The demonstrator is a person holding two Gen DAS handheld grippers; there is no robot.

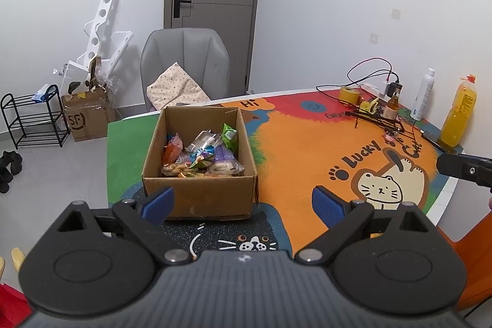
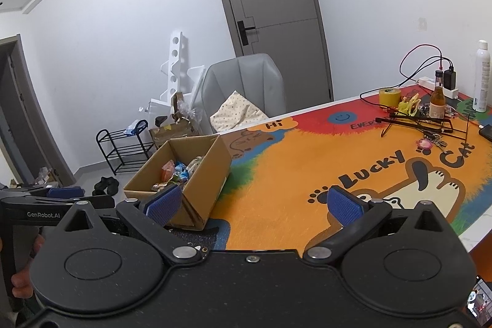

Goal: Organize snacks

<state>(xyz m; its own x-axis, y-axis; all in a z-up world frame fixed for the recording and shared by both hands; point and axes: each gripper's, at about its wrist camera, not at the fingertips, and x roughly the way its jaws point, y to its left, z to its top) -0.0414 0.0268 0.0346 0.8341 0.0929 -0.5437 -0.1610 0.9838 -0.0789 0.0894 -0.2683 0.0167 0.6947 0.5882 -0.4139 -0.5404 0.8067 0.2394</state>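
Note:
An open cardboard box (image 1: 200, 192) stands on the colourful cat mat at the table's near left. Several wrapped snacks (image 1: 201, 154) lie piled inside it. My left gripper (image 1: 243, 203) hovers just in front of the box, open, with nothing between its blue pads. In the right wrist view the same box (image 2: 201, 177) sits to the left, its snacks (image 2: 176, 171) partly hidden by the box wall. My right gripper (image 2: 261, 205) is open and empty above the orange mat, right of the box. The left gripper's body (image 2: 58, 202) shows at that view's left edge.
The mat (image 1: 307, 149) covers the table. At the far right stand a tape roll (image 1: 350, 95), a small brown bottle (image 1: 392, 106), a black wire stand (image 1: 376, 119), a white spray can (image 1: 422, 96), an orange drink bottle (image 1: 459, 112) and cables. A grey chair (image 1: 184, 63) with a cushion sits behind the table.

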